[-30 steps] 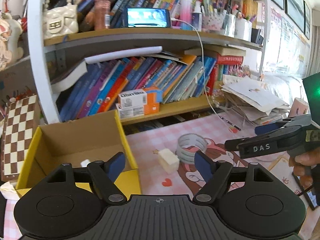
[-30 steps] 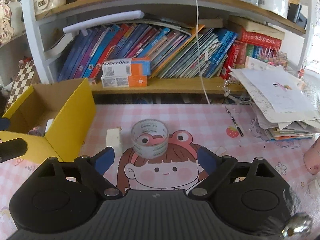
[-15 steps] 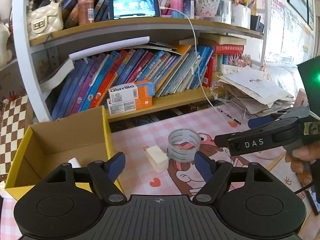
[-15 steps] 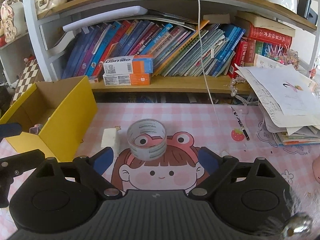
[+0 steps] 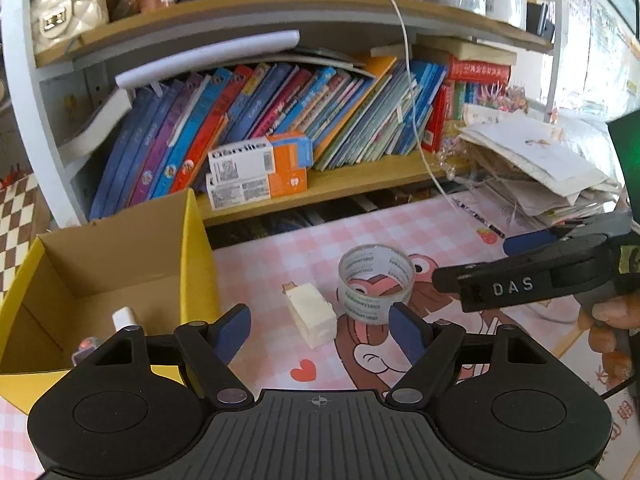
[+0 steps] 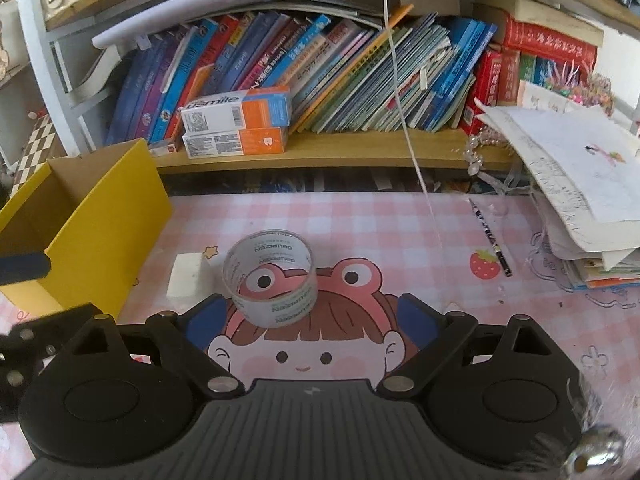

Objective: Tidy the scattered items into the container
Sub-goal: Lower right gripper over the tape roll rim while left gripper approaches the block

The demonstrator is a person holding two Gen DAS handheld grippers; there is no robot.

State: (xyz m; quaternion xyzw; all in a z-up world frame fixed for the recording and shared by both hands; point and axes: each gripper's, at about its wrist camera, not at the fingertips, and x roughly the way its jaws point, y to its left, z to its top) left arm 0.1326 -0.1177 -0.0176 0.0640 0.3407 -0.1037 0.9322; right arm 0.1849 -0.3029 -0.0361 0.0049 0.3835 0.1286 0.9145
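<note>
Tape roll and eraser block on counter, beside yellow box.

Landmark: tape roll, upright on its edge. Right gripper: fingers apart, empty, roll just ahead between the tips. Left gripper: fingers apart, empty, eraser block ahead between the tips, roll toward its right finger. Eraser block: just left of roll. Yellow box: further left, open-topped, small items inside.

A cluttered desk under bright light.
Ahead of the grippers a white-framed bookshelf with wooden boards holds rows of leaning books; a pink checked desk mat lies below, and loose papers are stacked to the right.
</note>
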